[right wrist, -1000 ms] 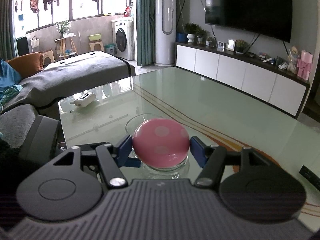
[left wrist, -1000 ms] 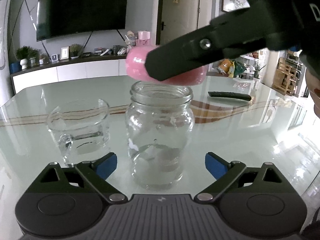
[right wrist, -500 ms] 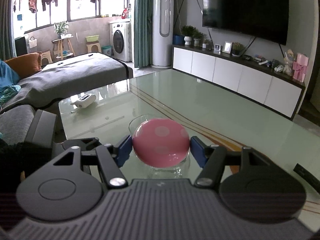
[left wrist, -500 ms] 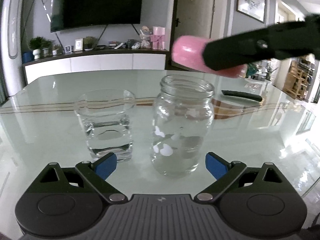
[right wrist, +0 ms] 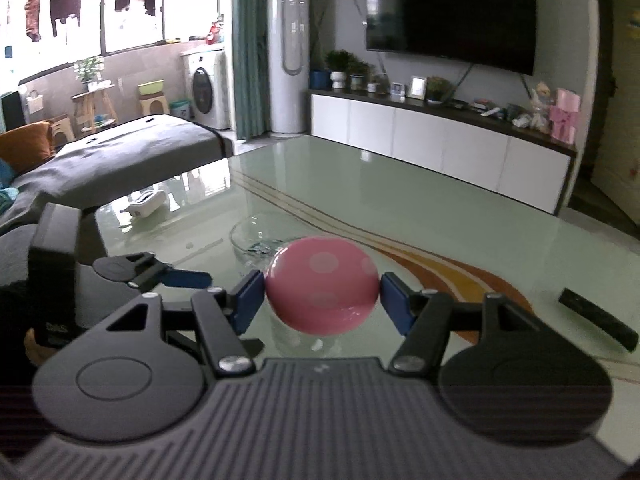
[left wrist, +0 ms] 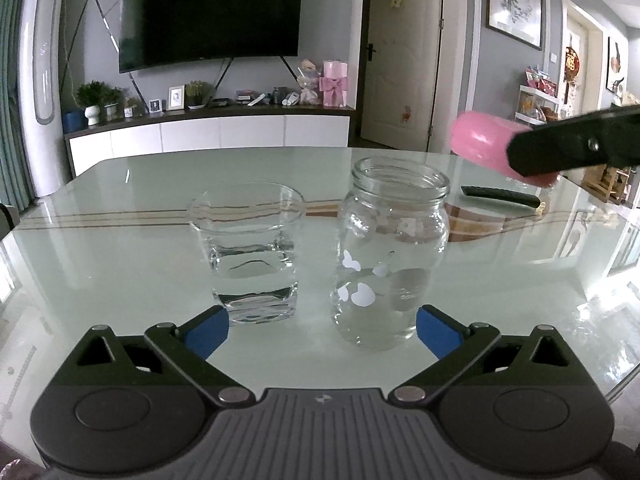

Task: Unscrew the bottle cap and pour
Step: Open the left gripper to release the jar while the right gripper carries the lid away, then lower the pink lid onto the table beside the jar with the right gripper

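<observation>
An uncapped clear glass jar [left wrist: 390, 252] with some water stands on the glass table [left wrist: 120, 248]. A glass tumbler [left wrist: 250, 250] with water stands just left of it. My left gripper [left wrist: 322, 326] is open, its blue pads [left wrist: 434, 332] short of the jar and tumbler. My right gripper [right wrist: 322, 294] is shut on the pink dotted cap [right wrist: 322, 284] and holds it in the air. In the left wrist view the cap [left wrist: 480, 142] hangs above and right of the jar. The tumbler's rim [right wrist: 256, 236] shows behind the cap.
A black remote [left wrist: 500, 197] lies on the table right of the jar and also shows in the right wrist view [right wrist: 598, 318]. A white object [right wrist: 144, 204] lies near the table's far corner. A TV cabinet [left wrist: 216, 132] stands beyond the table.
My right gripper has carried the cap up and away to the right of the jar mouth. My left gripper has pulled back from the jar, still open.
</observation>
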Action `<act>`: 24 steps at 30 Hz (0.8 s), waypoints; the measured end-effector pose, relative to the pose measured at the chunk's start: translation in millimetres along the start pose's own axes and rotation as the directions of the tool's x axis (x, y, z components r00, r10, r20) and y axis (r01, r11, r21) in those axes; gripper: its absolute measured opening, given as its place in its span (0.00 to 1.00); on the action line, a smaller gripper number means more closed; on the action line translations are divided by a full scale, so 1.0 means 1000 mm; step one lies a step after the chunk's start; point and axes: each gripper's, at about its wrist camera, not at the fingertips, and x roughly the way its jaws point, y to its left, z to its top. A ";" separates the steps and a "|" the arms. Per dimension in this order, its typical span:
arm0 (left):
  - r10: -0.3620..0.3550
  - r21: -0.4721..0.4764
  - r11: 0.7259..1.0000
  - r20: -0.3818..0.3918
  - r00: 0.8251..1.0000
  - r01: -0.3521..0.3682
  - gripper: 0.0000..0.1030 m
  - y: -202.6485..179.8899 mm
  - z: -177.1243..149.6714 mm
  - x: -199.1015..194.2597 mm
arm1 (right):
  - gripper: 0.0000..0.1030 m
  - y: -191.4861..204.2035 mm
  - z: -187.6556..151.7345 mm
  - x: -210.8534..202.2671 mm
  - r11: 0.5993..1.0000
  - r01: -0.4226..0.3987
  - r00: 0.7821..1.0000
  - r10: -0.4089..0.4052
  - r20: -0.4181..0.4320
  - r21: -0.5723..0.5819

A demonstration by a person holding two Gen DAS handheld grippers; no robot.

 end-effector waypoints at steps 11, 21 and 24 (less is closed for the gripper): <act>0.021 0.004 1.000 -0.003 1.000 -0.021 0.99 0.004 -0.003 -0.007 | 0.62 -0.005 -0.026 0.005 0.990 0.106 0.994 -0.105 -0.012 0.095; 0.030 -0.029 0.999 -0.011 0.999 -0.030 0.99 0.011 -0.005 -0.007 | 0.62 -0.002 -0.051 0.012 0.975 0.163 0.986 -0.157 -0.048 0.151; 0.033 -0.024 0.999 -0.009 0.999 -0.034 0.99 0.009 -0.006 -0.007 | 0.62 0.001 -0.060 0.016 0.970 0.174 0.984 -0.165 -0.065 0.170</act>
